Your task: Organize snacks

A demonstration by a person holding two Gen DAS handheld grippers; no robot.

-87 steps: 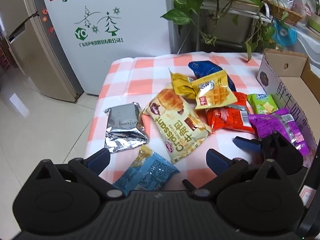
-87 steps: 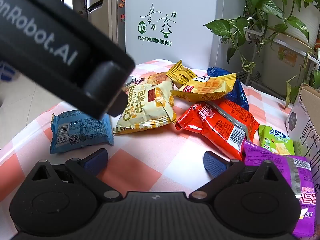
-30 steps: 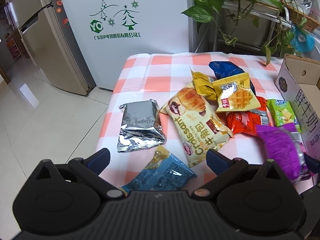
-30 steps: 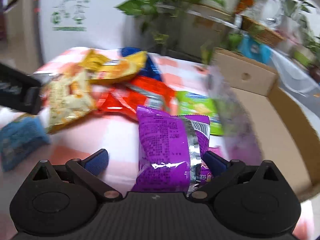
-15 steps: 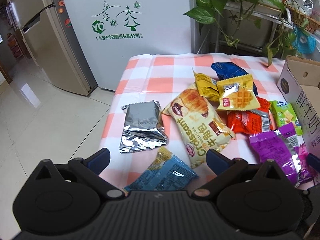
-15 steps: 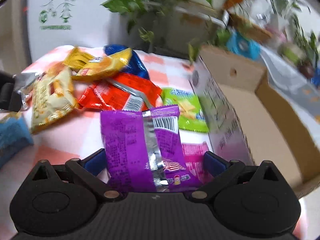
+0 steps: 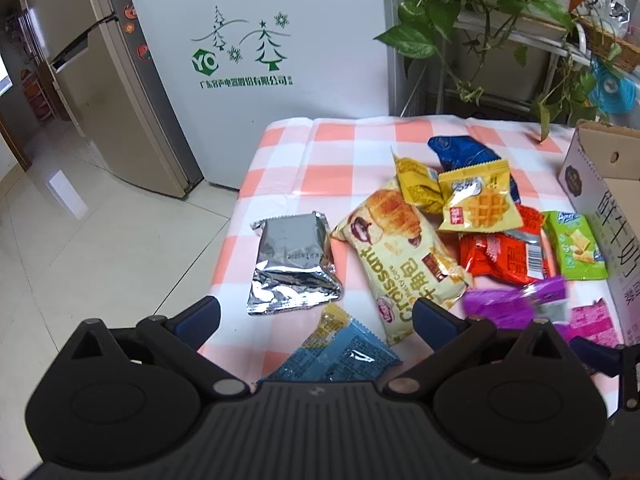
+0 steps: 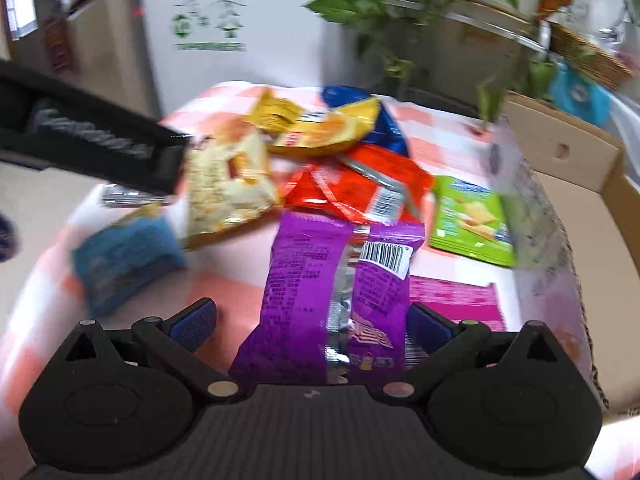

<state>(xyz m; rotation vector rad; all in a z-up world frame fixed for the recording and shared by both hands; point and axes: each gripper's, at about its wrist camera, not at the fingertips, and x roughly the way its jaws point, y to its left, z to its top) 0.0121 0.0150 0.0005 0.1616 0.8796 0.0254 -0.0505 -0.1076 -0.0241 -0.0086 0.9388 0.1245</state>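
Note:
Snack packets lie on a pink checked tablecloth (image 7: pixel 340 148). A purple packet (image 8: pixel 332 280) sits between the wide-apart fingers of my right gripper (image 8: pixel 310 316); it touches the right finger and stands clear of the left one. In the left wrist view the purple packet (image 7: pixel 508 308) is blurred, above a pink packet (image 7: pixel 588 320). My left gripper (image 7: pixel 316 314) is open and holds nothing; it hovers over a blue packet (image 7: pixel 336 356) at the table's near edge. A cardboard box (image 7: pixel 600 200) stands open at the right.
On the cloth lie a silver packet (image 7: pixel 292 260), a croissant packet (image 7: pixel 400 256), yellow waffle packet (image 7: pixel 476 200), red packet (image 7: pixel 500 256), green packet (image 7: pixel 576 244) and dark blue packet (image 7: pixel 460 152). A white fridge (image 7: pixel 260 48) and potted plants (image 7: pixel 480 8) stand behind the table.
My right gripper has swung left, back from the box side, and the purple packet has moved with it. The left gripper has shifted slightly; the other packets lie as before.

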